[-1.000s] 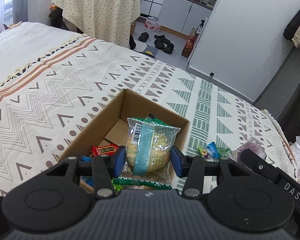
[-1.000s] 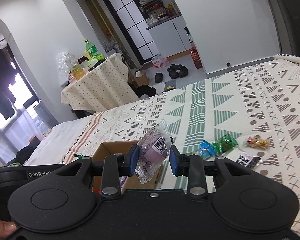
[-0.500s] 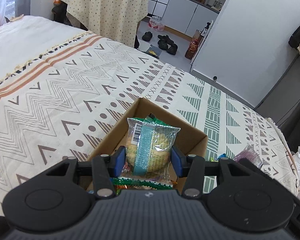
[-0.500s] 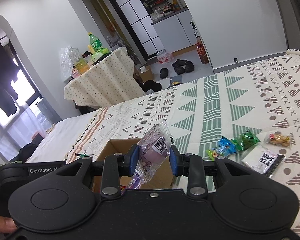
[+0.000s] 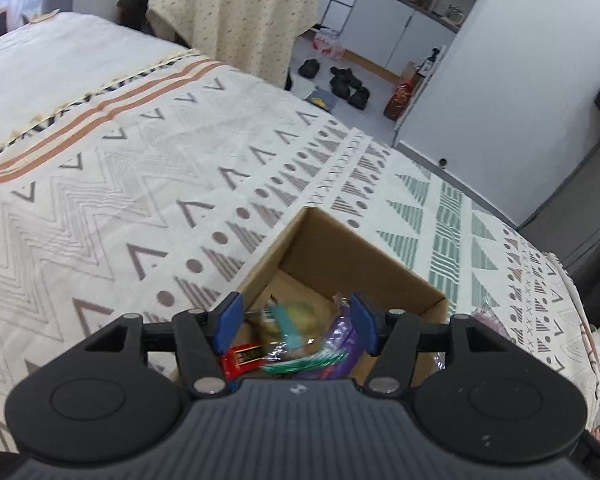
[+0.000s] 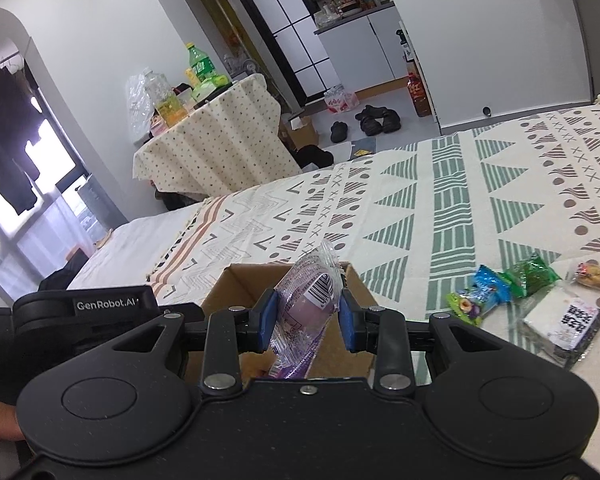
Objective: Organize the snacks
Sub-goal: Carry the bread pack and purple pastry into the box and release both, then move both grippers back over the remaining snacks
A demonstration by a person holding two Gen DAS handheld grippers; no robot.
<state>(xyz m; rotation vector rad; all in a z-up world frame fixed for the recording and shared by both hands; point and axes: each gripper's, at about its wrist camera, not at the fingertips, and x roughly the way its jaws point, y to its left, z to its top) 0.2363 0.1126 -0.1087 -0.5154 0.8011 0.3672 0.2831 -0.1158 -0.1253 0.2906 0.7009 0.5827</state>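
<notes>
An open cardboard box (image 5: 340,252) sits on the patterned bedspread and holds several snack packs. My left gripper (image 5: 296,324) is open above the box; the green-wrapped pastry pack (image 5: 292,320) is blurred, below the fingers, inside the box beside a red pack (image 5: 242,358). My right gripper (image 6: 306,316) is shut on a clear pack with a purple bun (image 6: 312,296), held over the box (image 6: 236,284). The left gripper's body (image 6: 84,308) shows at the left of the right wrist view.
Loose snacks lie on the bedspread right of the box: a blue pack (image 6: 488,286), a green pack (image 6: 532,272), a black-and-white pack (image 6: 568,320) and a small clear pack (image 6: 596,276). A cloth-covered table (image 6: 216,148) with bottles stands beyond the bed.
My left gripper has opened and the green pastry pack has dropped into the box. My right gripper has moved closer over the box with the purple bun pack still held.
</notes>
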